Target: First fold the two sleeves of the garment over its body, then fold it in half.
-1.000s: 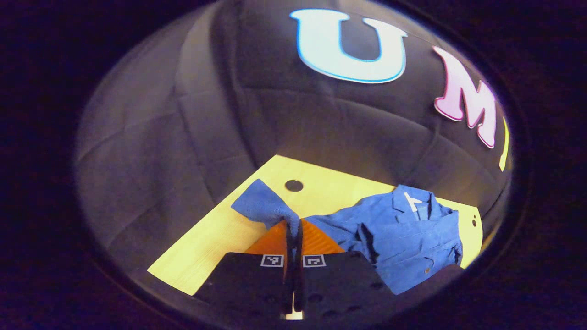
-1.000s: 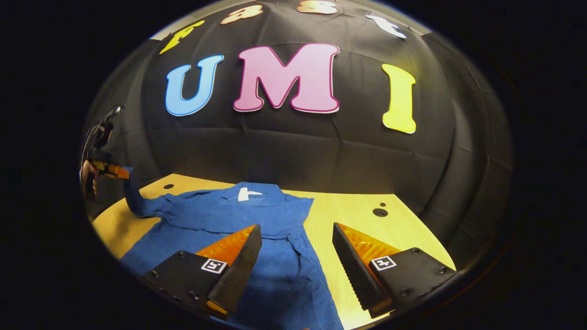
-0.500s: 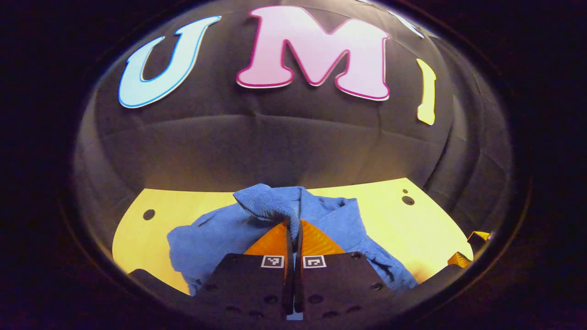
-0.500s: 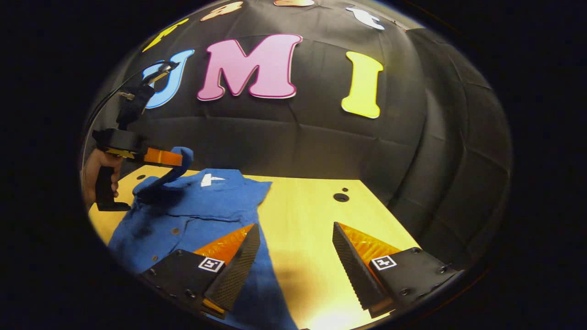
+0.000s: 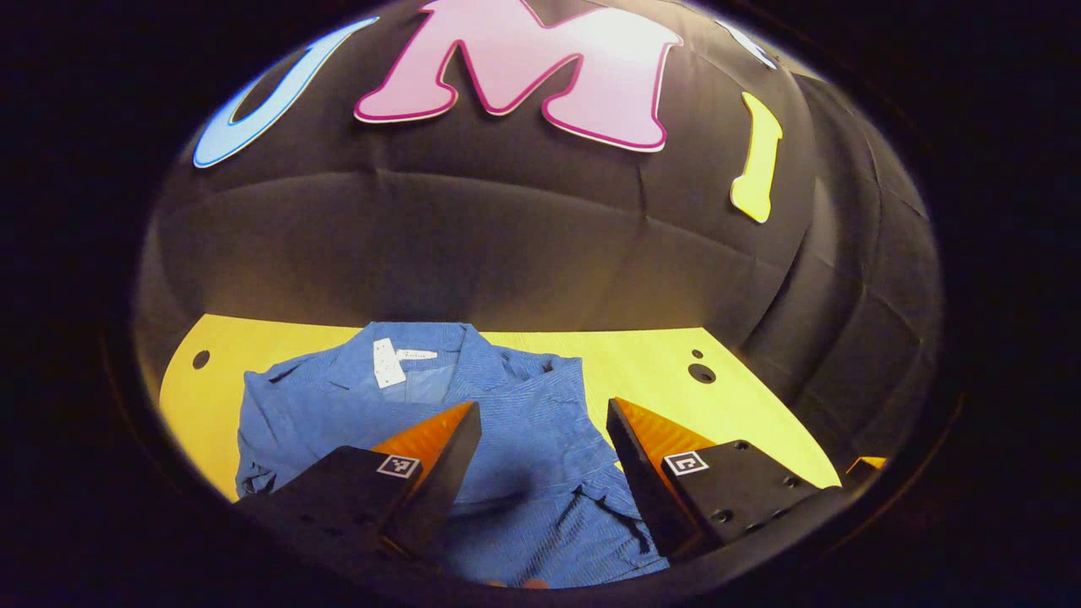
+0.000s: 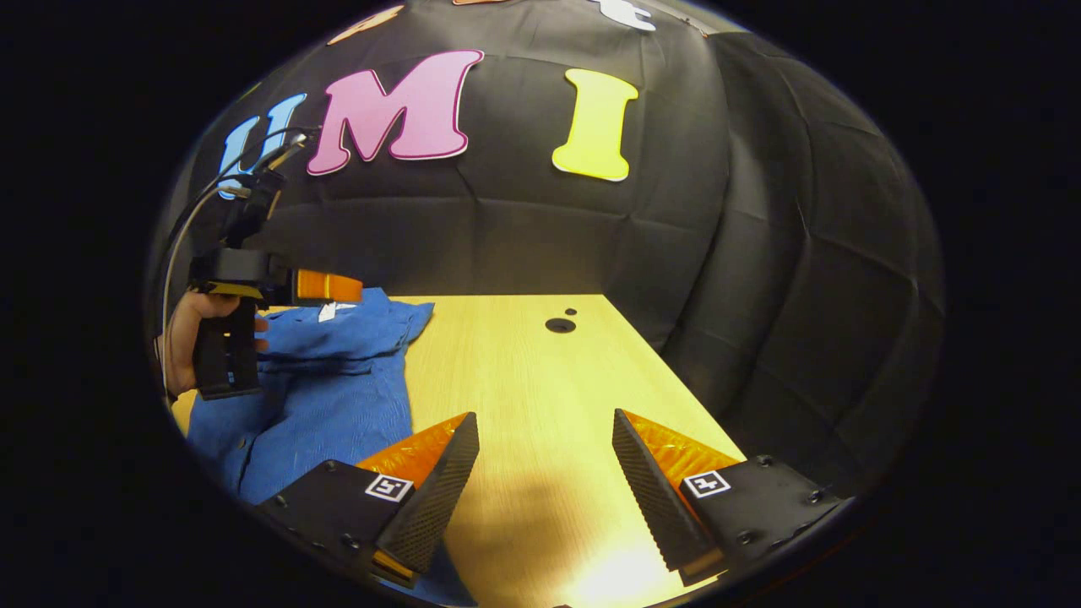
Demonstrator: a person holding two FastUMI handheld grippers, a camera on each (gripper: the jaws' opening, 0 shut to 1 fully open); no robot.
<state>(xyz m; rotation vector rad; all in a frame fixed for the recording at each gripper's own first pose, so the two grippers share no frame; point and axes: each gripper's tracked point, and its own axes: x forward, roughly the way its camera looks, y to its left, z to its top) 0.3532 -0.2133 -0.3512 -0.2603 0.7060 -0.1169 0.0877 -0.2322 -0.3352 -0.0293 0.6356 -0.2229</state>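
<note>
A blue shirt (image 5: 515,397) lies on the wooden table (image 5: 760,422), its collar and white label (image 5: 387,363) toward the wall. My left gripper (image 5: 542,409) hovers open above the shirt's body, with nothing between its fingers. Folded, creased cloth lies on the body below it. In the right gripper view, a hand (image 6: 181,338) holds the left gripper (image 6: 355,289) over the shirt (image 6: 338,397) at the left. My right gripper (image 6: 545,416) stands open over bare table to the right of the shirt, its left finger (image 6: 439,473) overlapping the shirt's edge.
The table has round holes (image 6: 560,325) near its back corners (image 5: 201,359). The black cloth wall closes in the back and right sides. Bare wood (image 6: 540,380) stretches to the right of the shirt. A tip of the other gripper (image 5: 866,463) shows at the left gripper view's right edge.
The left gripper, shut on a sleeve and carrying it over the shirt, has opened and let it go. The right gripper has shifted right, off the shirt and over bare table.
</note>
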